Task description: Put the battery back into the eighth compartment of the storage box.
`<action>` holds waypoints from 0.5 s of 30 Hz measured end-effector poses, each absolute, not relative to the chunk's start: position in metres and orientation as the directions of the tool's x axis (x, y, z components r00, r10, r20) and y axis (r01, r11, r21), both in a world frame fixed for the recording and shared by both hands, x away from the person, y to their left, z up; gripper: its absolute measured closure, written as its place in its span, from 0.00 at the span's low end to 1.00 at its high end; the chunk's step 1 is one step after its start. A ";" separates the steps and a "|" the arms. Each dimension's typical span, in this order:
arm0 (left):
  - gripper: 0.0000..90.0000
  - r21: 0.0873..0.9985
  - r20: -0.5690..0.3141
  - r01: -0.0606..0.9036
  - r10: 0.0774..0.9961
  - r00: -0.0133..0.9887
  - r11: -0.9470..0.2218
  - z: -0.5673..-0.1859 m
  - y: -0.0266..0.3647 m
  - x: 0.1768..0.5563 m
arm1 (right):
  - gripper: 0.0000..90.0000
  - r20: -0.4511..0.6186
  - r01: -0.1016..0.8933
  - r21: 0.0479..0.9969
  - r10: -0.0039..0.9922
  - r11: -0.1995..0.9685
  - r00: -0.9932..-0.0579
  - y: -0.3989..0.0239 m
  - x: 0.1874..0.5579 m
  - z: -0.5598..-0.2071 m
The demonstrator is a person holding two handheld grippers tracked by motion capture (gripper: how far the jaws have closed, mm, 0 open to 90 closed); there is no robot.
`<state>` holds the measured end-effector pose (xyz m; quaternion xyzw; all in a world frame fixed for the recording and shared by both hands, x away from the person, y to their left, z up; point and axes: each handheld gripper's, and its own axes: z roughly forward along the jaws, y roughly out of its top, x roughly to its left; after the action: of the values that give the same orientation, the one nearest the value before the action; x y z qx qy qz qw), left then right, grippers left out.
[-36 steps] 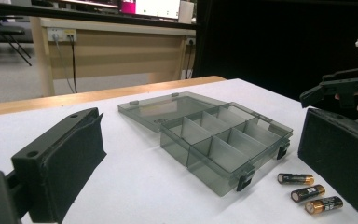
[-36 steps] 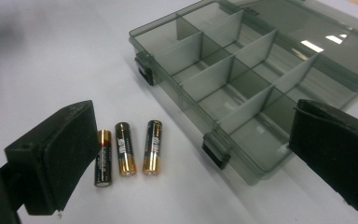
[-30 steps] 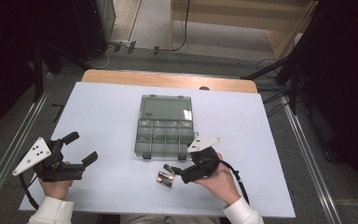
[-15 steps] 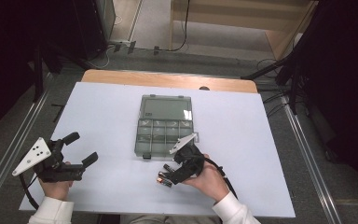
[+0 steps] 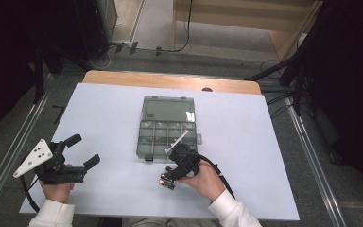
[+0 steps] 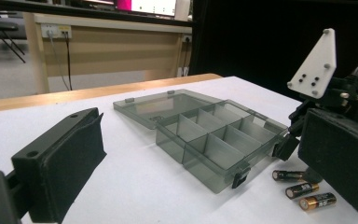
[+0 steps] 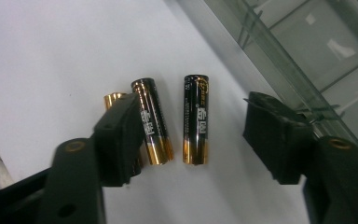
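Lying flat on the white table (image 5: 246, 142), side by side and just in front of the near edge of the organizer box (image 5: 166, 130): three batteries (image 6: 303, 189), black with gold ends. Seen closely in the right gripper view as one battery (image 7: 196, 119) free in the gap between the jaws, a second battery (image 7: 153, 121) just beside the left jaw pad, partly under it, and a third battery (image 7: 114, 99) mostly hidden behind that same pad. Not pressed by either pad, all three resting on the table.

Hanging directly over these batteries, pointing down at them: the right gripper (image 5: 170, 177), held in the right hand (image 5: 203, 179). Jaws half open, having just been closing, with the middle battery between them but not touched.

Standing a little beyond the batteries, near the middle of the table: the organizer box, of smoky clear plastic, lid folded open and lying flat on the far side, small compartments on the near side. Appearing empty in the left gripper view (image 6: 205, 140).

Resting well to the left of the box, near the front left corner of the table: the left gripper (image 5: 80, 151), held in the left hand (image 5: 56, 189). Jaws wide apart, nothing between them, aimed toward the box and the batteries.
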<state>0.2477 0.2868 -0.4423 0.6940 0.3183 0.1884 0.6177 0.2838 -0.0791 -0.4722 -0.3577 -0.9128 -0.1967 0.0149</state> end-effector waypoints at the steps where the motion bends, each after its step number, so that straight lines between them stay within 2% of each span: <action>1: 0.00 0.977 -0.132 0.210 0.674 0.727 -0.035 -0.442 0.287 0.248 | 0.51 0.166 0.667 0.338 0.656 0.663 -0.736 -0.078 0.285 -0.471; 6: 0.00 0.978 -0.136 0.208 0.672 0.728 -0.028 -0.442 0.287 0.248 | 0.63 0.161 0.678 0.297 0.665 0.672 -0.729 -0.071 0.289 -0.472; 12: 0.00 0.976 -0.143 0.215 0.665 0.733 -0.027 -0.443 0.287 0.248 | 0.86 0.116 0.674 0.222 0.667 0.704 -0.736 -0.061 0.291 -0.477; 15: 0.00 0.975 -0.153 0.221 0.664 0.732 -0.019 -0.443 0.288 0.249 | 0.87 0.121 0.683 0.212 0.675 0.699 -0.728 -0.061 0.292 -0.476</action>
<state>0.2488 0.2876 -0.4432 0.6911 0.3201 0.1781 0.6230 0.2917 -0.0610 -0.4764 -0.3685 -0.9215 -0.1215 0.0169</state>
